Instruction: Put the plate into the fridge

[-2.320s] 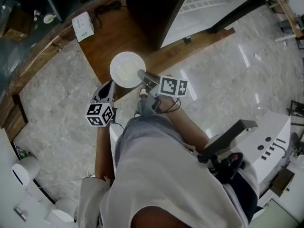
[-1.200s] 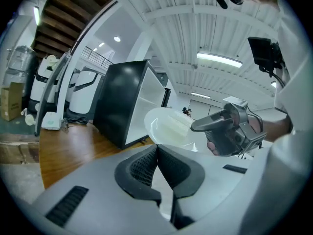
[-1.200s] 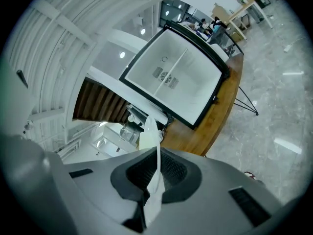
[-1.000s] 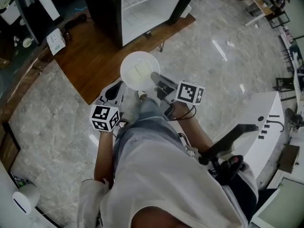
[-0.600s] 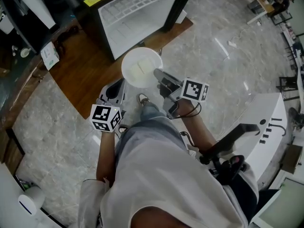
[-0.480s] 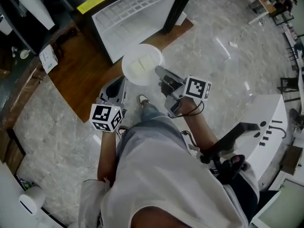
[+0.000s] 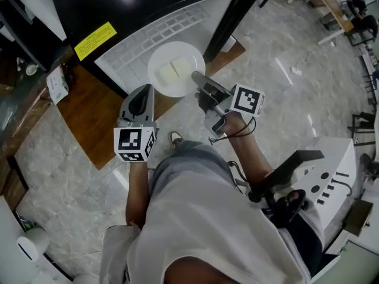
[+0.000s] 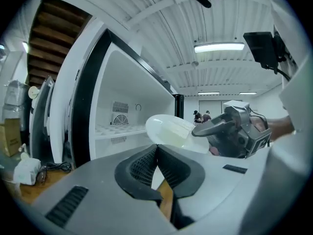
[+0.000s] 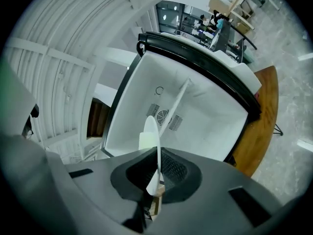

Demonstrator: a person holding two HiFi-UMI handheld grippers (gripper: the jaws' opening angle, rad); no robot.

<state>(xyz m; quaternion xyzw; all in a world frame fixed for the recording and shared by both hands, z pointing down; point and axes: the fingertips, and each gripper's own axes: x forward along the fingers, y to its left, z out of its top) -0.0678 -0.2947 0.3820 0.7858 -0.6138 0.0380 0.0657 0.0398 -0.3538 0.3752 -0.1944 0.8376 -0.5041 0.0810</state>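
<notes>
- Overhead, in the head view, the plate (image 7: 155, 81) hangs in the air before the open fridge (image 7: 136, 5), resting on no surface. The right gripper (image 7: 196, 77) pinches its near rim. A pale block (image 7: 175, 69) lies on it.
- We judge the plate stiff, light, smooth-glazed and breakable. Held at one rim point, it can pivot or slip, and the loose block could slide.
- In the left gripper view, the left gripper (image 8: 155, 149) is pressed together on nothing. The plate (image 8: 157, 125) sits ahead of it, roughly level, just outside the fridge (image 8: 122, 102) opening.
- In the right gripper view, the right gripper (image 9: 156, 180) clamps the plate (image 9: 158, 131) edge-on between its pads. The rim is the only workable hold; we would keep the pinch deep and the plate level.
</notes>
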